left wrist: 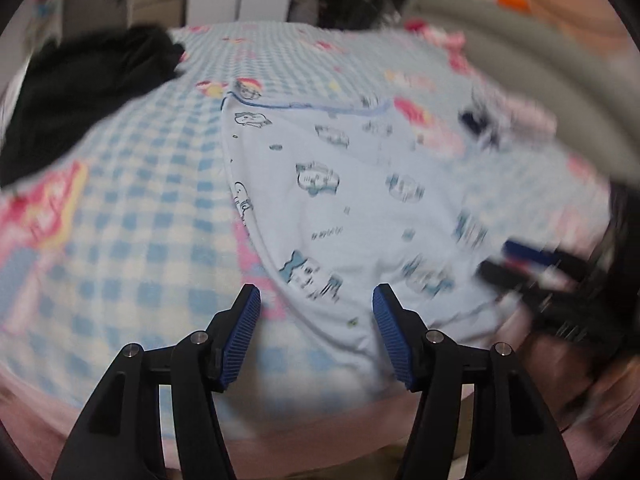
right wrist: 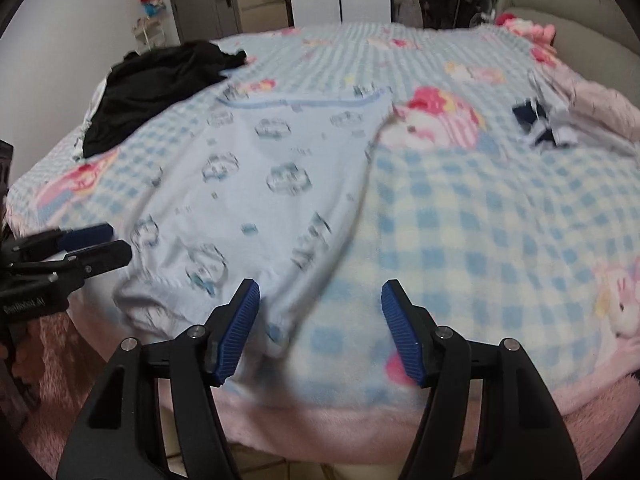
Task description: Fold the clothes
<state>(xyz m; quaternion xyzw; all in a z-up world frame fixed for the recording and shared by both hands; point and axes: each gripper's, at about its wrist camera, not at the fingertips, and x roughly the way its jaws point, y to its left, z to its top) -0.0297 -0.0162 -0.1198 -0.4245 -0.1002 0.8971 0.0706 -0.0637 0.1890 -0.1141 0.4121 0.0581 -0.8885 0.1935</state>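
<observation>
A pale blue garment point(left wrist: 360, 208) with small cartoon prints lies spread flat on a bed; the right wrist view shows the same garment point(right wrist: 256, 184) stretching away from the near edge. My left gripper point(left wrist: 316, 300) stands open above its near hem, nothing between the blue pads. My right gripper point(right wrist: 320, 298) is open too, over the garment's near right corner and the blanket, holding nothing. At the right edge of the left wrist view, blurred, the right gripper point(left wrist: 532, 268) shows. The left gripper point(right wrist: 96, 246) appears at the left of the right wrist view.
A blue-and-white checked blanket point(right wrist: 480, 216) with pink cartoon figures covers the bed, its pink border point(right wrist: 320, 420) at the near edge. A black garment point(right wrist: 156, 84) lies at the far left. A small dark blue and white cloth point(right wrist: 540, 124) lies at the right. Grey headboard point(right wrist: 560, 0) at back right.
</observation>
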